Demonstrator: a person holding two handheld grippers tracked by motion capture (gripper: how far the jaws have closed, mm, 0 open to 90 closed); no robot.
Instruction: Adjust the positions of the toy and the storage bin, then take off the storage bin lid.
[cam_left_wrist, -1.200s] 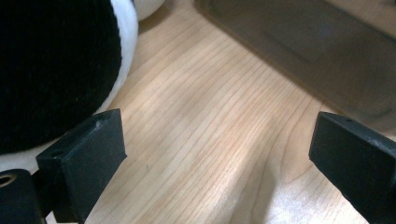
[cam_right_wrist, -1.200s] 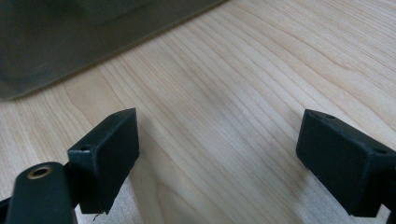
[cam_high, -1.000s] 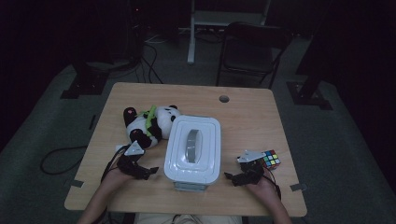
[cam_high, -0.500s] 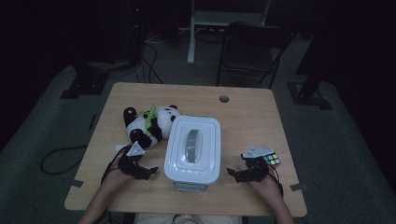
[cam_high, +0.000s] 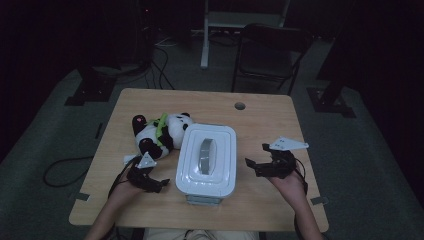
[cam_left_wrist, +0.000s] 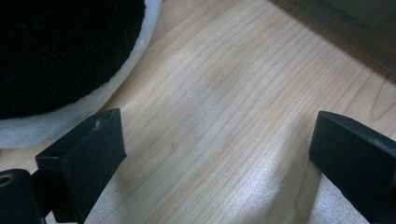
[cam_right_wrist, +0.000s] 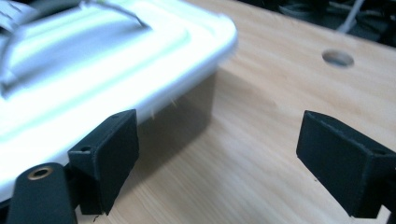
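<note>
Fingers (cam_right_wrist: 107, 154) of the right gripper (cam_high: 261, 165) stand wide apart and empty beside the white lidded plastic bin (cam_high: 207, 157); the left gripper (cam_high: 150, 182) gapes likewise near the plush panda (cam_high: 157, 132). To lift the smooth, glossy lid, both should probably close squarely under its rounded rim. Pale wood-grain desk (cam_high: 260, 120) lies beneath.

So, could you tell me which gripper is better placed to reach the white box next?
Probably the right gripper: open, it points at the white box, whose edge sits beside its fingers. The left gripper faces bare table.
</note>
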